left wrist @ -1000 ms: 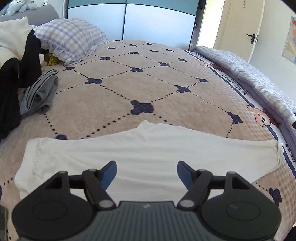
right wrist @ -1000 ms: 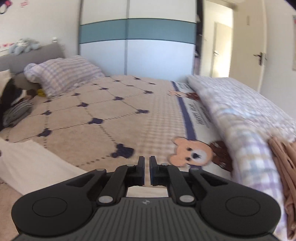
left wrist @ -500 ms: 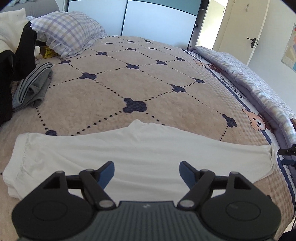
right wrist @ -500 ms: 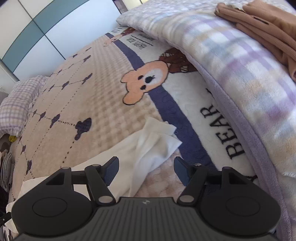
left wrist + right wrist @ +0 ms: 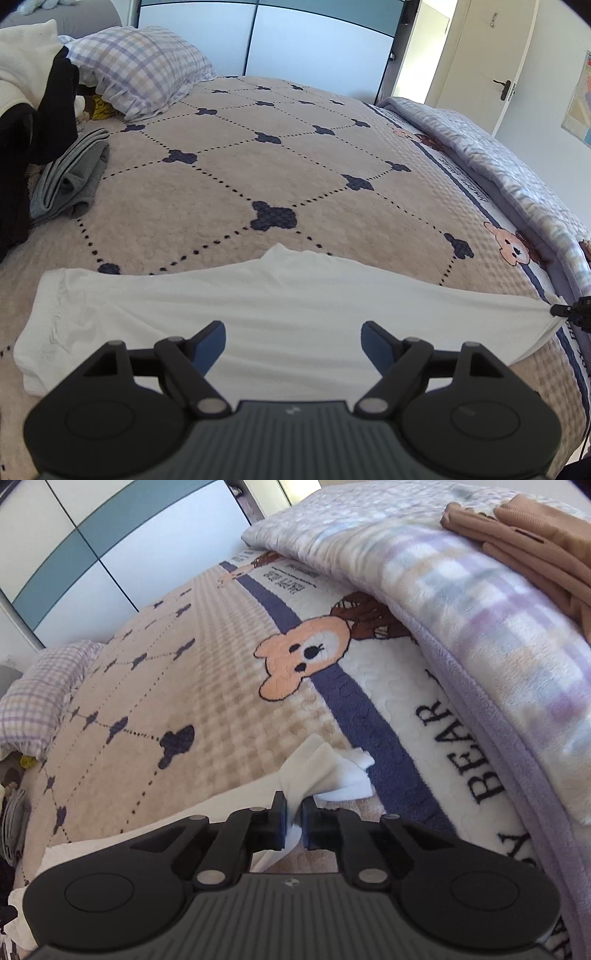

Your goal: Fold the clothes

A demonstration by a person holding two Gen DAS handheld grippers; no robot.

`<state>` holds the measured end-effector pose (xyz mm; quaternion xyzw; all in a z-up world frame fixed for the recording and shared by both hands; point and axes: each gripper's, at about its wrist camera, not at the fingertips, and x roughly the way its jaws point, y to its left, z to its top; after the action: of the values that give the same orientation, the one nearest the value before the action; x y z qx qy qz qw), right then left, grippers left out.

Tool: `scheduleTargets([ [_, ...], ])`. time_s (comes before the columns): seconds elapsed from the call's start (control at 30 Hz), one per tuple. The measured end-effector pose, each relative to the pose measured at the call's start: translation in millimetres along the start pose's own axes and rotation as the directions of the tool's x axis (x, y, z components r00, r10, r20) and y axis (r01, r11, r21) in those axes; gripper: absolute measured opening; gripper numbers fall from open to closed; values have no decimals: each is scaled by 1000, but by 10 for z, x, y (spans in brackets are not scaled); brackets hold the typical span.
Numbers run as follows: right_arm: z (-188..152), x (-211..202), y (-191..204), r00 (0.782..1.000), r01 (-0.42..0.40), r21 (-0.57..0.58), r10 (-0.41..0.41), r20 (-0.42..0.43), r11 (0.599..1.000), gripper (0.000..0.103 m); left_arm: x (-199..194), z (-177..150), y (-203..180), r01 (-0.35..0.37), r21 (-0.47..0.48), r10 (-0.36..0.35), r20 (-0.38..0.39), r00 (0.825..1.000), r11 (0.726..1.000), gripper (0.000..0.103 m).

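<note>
Right gripper (image 5: 293, 821) closing, pads clamped on white garment (image 5: 295, 314) corner near bear print (image 5: 303, 657); left gripper (image 5: 293, 341) opening, empty. Risk: shallow pinch slips once lifted.

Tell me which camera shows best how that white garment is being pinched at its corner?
The right wrist view: there the right gripper is closing on the bunched corner of the white garment, its pads already pressing it. The left wrist view shows the garment spread across the bed, with the pinch only a tiny detail at the far right edge.
</note>
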<state>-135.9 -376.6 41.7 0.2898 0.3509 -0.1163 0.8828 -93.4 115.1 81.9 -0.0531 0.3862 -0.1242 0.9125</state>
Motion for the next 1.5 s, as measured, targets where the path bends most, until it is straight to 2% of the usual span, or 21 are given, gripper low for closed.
scheduleTargets([
  [0.17, -19, -67, 4, 999, -40, 66, 38, 27, 997, 9, 69, -33, 0, 36, -35, -37, -26, 999, 999, 83],
  [0.23, -43, -34, -78, 999, -35, 148, 33, 19, 988, 9, 139, -74, -17, 46, -52, -48, -50, 998, 998, 84],
  [0.33, -98, 47, -284, 1000, -7, 293, 10, -8, 956, 9, 301, -151, -29, 13, -63, -20, -109, 994, 998, 84],
  [0.43, -170, 78, -435, 999, 35, 370, -28, -25, 929, 9, 423, -207, -31, -19, -56, 10, -150, 989, 998, 84],
  [0.53, -179, 42, -451, 1000, 20, 381, -21, -2, 924, 9, 424, -209, -87, -44, -3, 44, -144, 989, 999, 84],
  [0.7, -187, 33, -451, 1000, 7, 391, -17, 23, 920, 9, 436, -232, -105, -69, 25, 72, -147, 987, 997, 84],
  [0.8, -161, 13, -380, 998, -31, 354, 13, 54, 935, 9, 450, -241, -135, -85, 52, 92, -145, 985, 995, 84],
  [0.97, -83, -91, -79, 989, -88, 172, 65, 134, 981, 9, 468, -244, -167, -96, 69, 105, -144, 984, 993, 86],
  [1.03, -66, -135, 117, 981, -126, 48, 117, 152, 991, 9, 470, -247, -176, -97, 74, 107, -144, 984, 993, 87],
  [1.1, -99, -191, 396, 970, -167, -126, 186, 156, 978, 9, 473, -246, -180, -97, 77, 107, -143, 984, 992, 87],
  [1.17, -243, -264, 742, 958, -199, -346, 257, 130, 917, 9, 472, -239, -172, -94, 74, 104, -144, 984, 993, 87],
  [1.2, -350, -263, 904, 946, -255, -436, 315, 71, 863, 9, 472, -238, -172, -94, 73, 104, -144, 984, 993, 87],
  [1.23, -448, -234, 1020, 935, -310, -479, 354, 0, 821, 9, 474, -238, -174, -94, 74, 104, -144, 984, 993, 87],
  [1.27, -570, -171, 1146, 930, -347, -510, 361, -77, 787, 9, 475, -239, -176, -95, 74, 104, -143, 984, 993, 87],
  [1.33, -809, -20, 1335, 937, -345, -576, 308, -164, 741, 9, 472, -242, -182, -96, 80, 107, -143, 984, 992, 87],
  [1.4, -1022, 120, 1451, 944, -329, -643, 250, -214, 692, 9, 468, -243, -190, -95, 84, 106, -142, 984, 992, 87],
  [1.5, -1220, 210, 1509, 952, -305, -709, 204, -227, 636, 10, 454, -233, -176, -88, 78, 98, -141, 985, 993, 87],
])
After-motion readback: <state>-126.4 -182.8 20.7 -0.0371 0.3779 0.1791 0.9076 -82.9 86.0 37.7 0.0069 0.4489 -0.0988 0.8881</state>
